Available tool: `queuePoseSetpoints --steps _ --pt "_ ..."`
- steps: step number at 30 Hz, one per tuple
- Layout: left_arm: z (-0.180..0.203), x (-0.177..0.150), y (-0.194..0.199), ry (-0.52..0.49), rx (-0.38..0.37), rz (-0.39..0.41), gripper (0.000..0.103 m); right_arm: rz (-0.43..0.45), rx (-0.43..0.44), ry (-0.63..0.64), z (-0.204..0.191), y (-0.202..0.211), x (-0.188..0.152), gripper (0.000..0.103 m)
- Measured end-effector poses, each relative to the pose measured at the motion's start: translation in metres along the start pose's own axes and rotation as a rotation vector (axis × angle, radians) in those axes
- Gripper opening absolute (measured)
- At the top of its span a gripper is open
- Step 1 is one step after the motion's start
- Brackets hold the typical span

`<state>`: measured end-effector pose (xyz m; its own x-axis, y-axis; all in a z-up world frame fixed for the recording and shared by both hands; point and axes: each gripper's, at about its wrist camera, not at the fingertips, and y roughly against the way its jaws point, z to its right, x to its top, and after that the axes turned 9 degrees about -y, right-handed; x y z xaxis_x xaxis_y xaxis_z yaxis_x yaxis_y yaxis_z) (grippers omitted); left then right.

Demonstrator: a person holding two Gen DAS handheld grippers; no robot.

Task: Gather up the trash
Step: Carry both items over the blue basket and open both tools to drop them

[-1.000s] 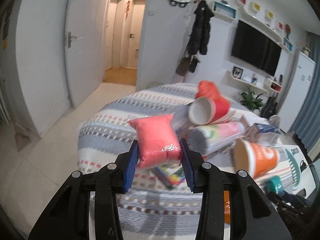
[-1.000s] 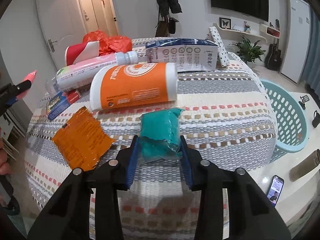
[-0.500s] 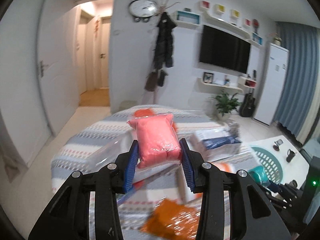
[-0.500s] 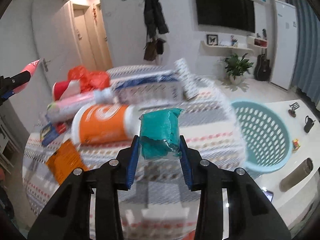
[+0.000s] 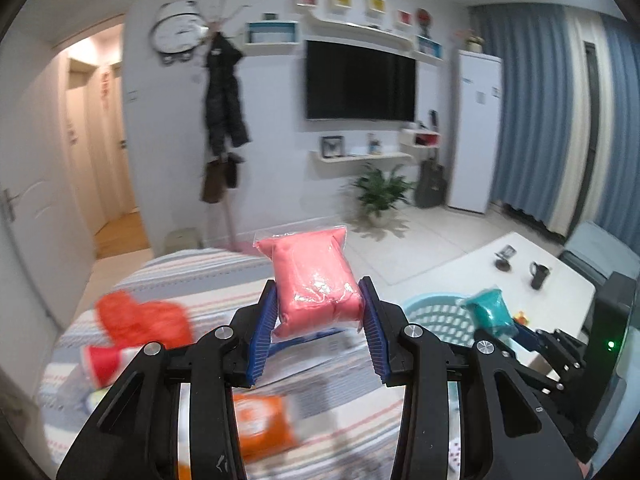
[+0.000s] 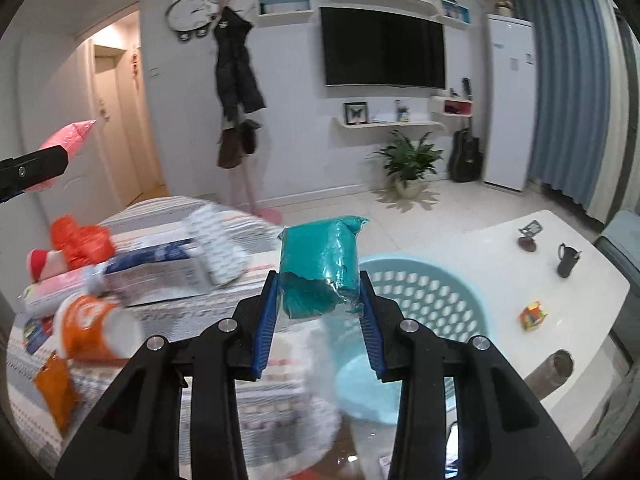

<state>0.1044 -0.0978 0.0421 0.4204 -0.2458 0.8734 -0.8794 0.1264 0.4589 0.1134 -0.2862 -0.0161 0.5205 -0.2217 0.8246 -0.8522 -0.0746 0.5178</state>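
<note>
**Both packets lifted off the table and swinging toward the basket**

We hold two pieces of trash. The pink packet [image 5: 316, 280], a soft pillow of sealed plastic, sits upright between the blue pads of the left gripper [image 5: 318, 332], whose jaws are closed snugly against its lower sides. The teal packet [image 6: 320, 266], its wrapper crinkled and torn at one edge, is pinched the same way in the right gripper [image 6: 318, 318]. Neither set of tongs has loosened over the last second.

What has changed is where we point. A second ago both tongs hung low over the striped tablecloth [image 5: 192, 280] among the litter; now both have risen and turned to the right, and the pale blue laundry basket [image 6: 432, 292] fills the space just behind the teal packet in the right view. In the left view its rim peeks out to the right of the pink packet, with the right gripper and its teal load above it.

Left behind on the cloth are an orange cup [image 6: 90, 330], an orange wrapper [image 6: 54, 388], a blue and white carton [image 6: 156, 276], a red bag [image 6: 80, 242] and other scraps, all blurred.

We judge this the carry stage: the teal packet looks nearly over the basket, the pink one has farther to travel, and much trash remains.
</note>
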Motion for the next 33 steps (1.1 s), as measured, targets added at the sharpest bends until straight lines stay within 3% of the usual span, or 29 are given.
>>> queuePoseSetpoints --steps 5,9,10,13,15,26,28,29,30,33 --pt "0.043 0.007 -0.041 -0.05 -0.07 -0.043 0.039 -0.034 -0.064 -0.043 0.046 -0.021 0.011 0.035" --pt "0.071 0.0 -0.089 -0.052 -0.178 -0.144 0.039 -0.1 -0.107 -0.077 0.079 -0.047 0.008 0.035" --pt "0.075 -0.004 -0.099 -0.051 -0.208 -0.167 0.039 -0.123 -0.11 -0.093 0.089 -0.055 0.005 0.035" --pt "0.091 -0.018 -0.133 -0.029 -0.393 -0.268 0.039 -0.178 -0.12 -0.114 0.108 -0.073 -0.006 0.035" --pt "0.1 -0.03 -0.151 -0.016 -0.438 -0.317 0.039 -0.21 -0.117 -0.128 0.118 -0.084 -0.018 0.035" --pt "0.136 -0.054 -0.192 -0.081 -0.409 -0.408 0.041 -0.325 -0.126 -0.148 0.143 -0.113 -0.052 0.035" --pt "0.135 -0.052 -0.191 -0.081 -0.413 -0.406 0.051 -0.333 -0.124 -0.152 0.144 -0.113 -0.053 0.039" --pt "0.135 -0.051 -0.192 -0.075 -0.419 -0.403 0.061 -0.336 -0.125 -0.156 0.145 -0.113 -0.053 0.042" --pt "0.136 -0.05 -0.19 -0.068 -0.428 -0.394 0.065 -0.337 -0.126 -0.161 0.146 -0.113 -0.053 0.051" --pt "0.135 -0.047 -0.181 -0.066 -0.449 -0.371 0.067 -0.333 -0.118 -0.166 0.145 -0.109 -0.053 0.053"
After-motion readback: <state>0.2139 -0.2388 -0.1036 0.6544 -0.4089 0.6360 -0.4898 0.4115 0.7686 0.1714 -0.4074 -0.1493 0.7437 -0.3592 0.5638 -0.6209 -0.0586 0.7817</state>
